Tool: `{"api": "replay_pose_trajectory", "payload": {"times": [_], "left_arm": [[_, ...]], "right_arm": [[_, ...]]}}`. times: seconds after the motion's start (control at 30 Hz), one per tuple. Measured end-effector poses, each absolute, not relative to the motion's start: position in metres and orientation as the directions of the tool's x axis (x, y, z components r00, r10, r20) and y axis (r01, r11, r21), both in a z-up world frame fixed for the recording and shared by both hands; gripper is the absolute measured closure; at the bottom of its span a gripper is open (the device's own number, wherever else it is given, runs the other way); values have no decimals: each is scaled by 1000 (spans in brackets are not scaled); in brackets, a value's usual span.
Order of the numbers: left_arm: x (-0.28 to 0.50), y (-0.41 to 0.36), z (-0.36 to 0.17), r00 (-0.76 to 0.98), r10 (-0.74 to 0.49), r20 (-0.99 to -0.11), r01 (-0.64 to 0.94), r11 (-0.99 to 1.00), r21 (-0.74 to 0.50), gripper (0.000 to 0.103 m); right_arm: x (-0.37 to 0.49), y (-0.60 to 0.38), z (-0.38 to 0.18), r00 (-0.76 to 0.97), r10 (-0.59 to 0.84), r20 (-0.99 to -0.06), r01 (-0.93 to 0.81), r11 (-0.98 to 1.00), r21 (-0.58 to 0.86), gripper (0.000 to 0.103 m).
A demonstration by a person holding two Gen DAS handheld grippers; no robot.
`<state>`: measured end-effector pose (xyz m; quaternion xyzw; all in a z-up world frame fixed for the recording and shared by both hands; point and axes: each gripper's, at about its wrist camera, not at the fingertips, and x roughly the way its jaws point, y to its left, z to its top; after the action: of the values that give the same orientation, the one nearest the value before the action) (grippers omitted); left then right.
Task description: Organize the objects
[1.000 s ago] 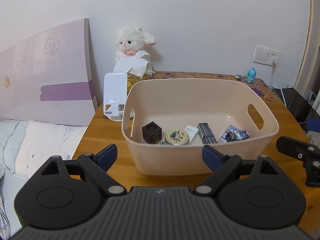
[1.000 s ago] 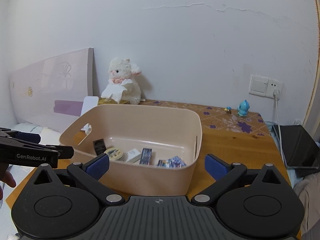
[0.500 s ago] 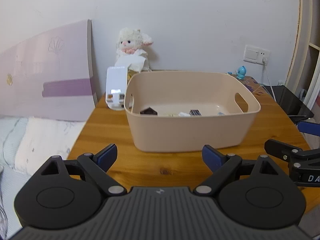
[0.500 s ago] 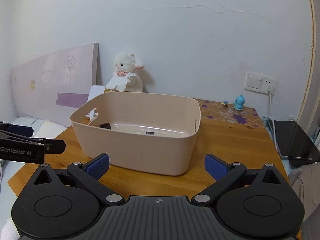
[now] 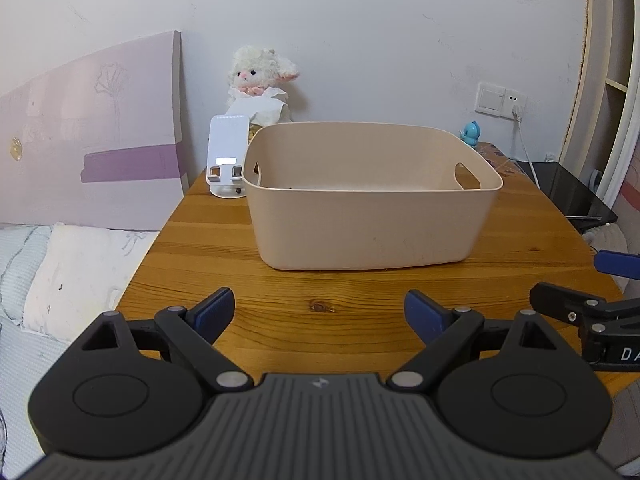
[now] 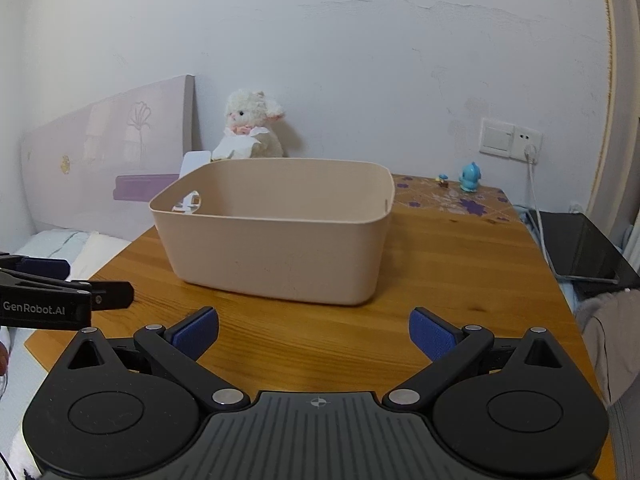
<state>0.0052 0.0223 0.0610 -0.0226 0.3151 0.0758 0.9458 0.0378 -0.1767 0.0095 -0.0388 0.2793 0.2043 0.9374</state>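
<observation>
Both grippers idle before the beige plastic bin (image 5: 372, 196).
Left gripper (image 5: 319, 312) and right gripper (image 6: 314, 330) hold jaws wide apart, empty, above the wooden counter (image 6: 460, 264); the bin's contents are probably hidden.

Bare tabletop (image 5: 320, 280) lies open before the beige bin (image 5: 372, 208), whose near wall blocks the way; white stand (image 5: 226, 160) crowds its far-left corner.
</observation>
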Motion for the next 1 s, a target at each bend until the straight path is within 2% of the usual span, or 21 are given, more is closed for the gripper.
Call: {"api": "replay_pose_trajectory", "payload": {"times": [1.0], "left_arm": [[-3, 13, 58, 798, 109, -592, -134, 991, 1, 10]], "right_arm": [[36, -185, 2, 749, 344, -566, -387, 921, 46, 0]]}}
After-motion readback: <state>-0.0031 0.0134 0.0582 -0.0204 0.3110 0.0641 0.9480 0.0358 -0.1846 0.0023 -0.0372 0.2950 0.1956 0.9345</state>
